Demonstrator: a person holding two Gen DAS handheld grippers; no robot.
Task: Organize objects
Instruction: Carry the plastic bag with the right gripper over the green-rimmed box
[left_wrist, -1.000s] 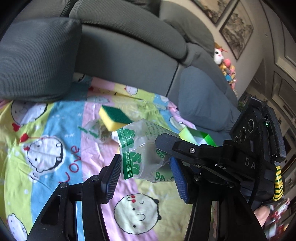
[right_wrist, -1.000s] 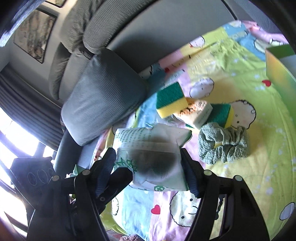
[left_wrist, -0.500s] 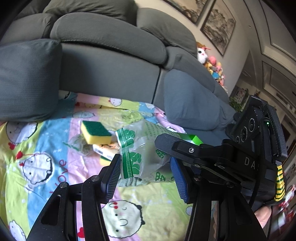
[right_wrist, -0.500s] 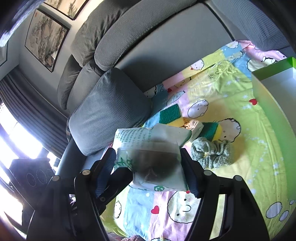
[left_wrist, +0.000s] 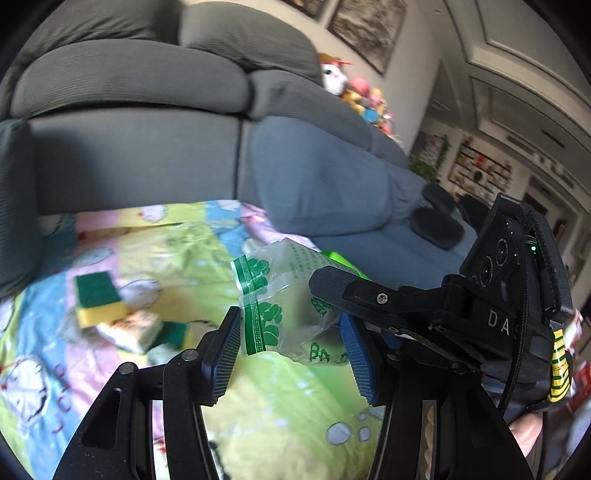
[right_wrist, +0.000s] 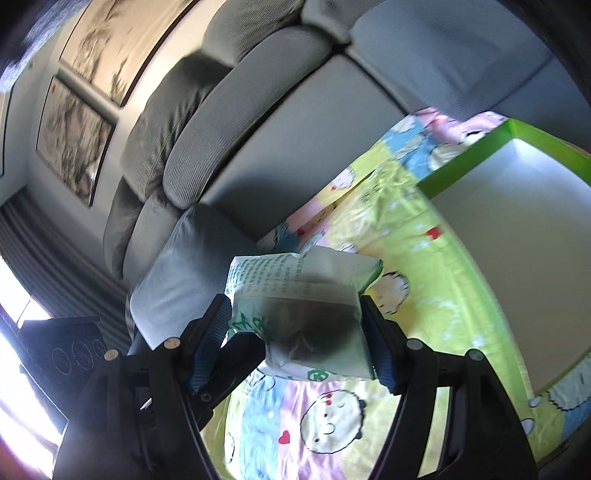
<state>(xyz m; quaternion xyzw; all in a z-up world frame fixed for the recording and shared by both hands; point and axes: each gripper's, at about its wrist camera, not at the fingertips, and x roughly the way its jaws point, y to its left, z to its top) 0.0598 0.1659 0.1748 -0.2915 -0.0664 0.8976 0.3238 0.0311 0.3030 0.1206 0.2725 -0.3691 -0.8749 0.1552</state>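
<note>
Grippers share one load: plastic bag (right_wrist: 295, 314) pinched between right gripper (right_wrist: 295, 328) pads, left gripper (left_wrist: 291, 343) clamping its far side, above blanket. Green box (right_wrist: 509, 206) ahead-right. Risk: uneven pull tears film.

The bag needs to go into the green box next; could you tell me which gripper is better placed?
Right, probably. The right gripper clamps the bag, and the green box lies open close beside it. The left gripper looks looser.
</note>
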